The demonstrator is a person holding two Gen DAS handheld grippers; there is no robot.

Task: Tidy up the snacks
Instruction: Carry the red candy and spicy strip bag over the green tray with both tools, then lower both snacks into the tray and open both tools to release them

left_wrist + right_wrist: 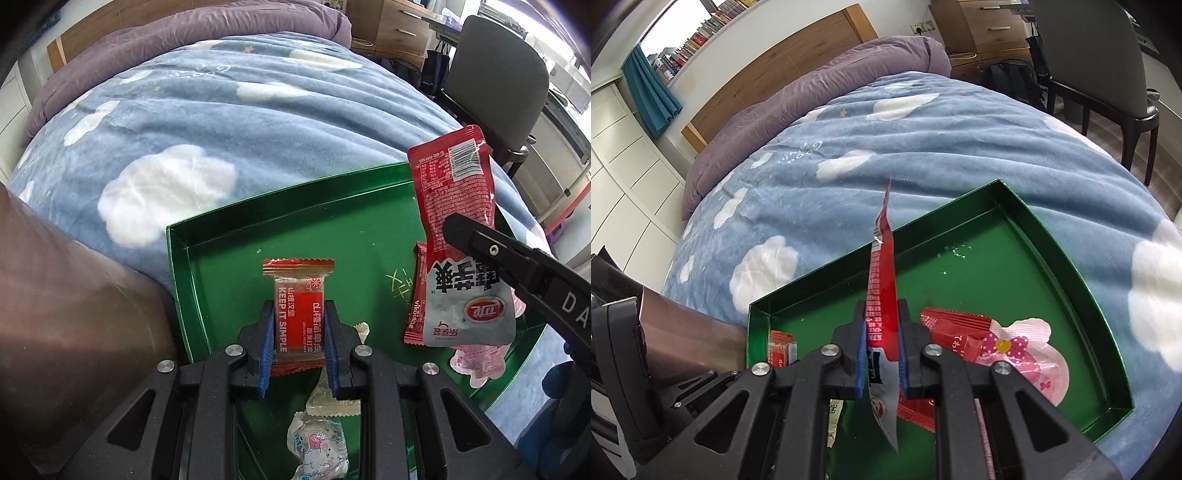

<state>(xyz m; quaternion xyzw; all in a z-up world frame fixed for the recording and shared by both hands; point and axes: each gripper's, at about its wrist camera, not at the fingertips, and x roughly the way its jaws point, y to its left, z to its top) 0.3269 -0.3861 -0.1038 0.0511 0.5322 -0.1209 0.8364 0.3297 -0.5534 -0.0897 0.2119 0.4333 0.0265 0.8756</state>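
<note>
A shallow green tray (229, 236) lies on a blue blanket with white clouds. My left gripper (300, 314) is shut on a small red snack bar (299, 295), held just above the tray's floor. At the right of the left wrist view, my right gripper (452, 227) is shut on a red and grey sachet (458, 192), which stands upright over the tray. The right wrist view shows that sachet (882, 273) edge-on between my right gripper's (882, 317) blue pads, and the green tray (1071, 258) beneath.
In the tray lie a pink packet (1027, 347), red packets (953, 325) and clear-wrapped candies (321, 439). A brown glossy object (74, 332) stands against the tray's left side. A grey chair (495, 74) stands beyond the bed, and a purple duvet (812, 103) lies at its head.
</note>
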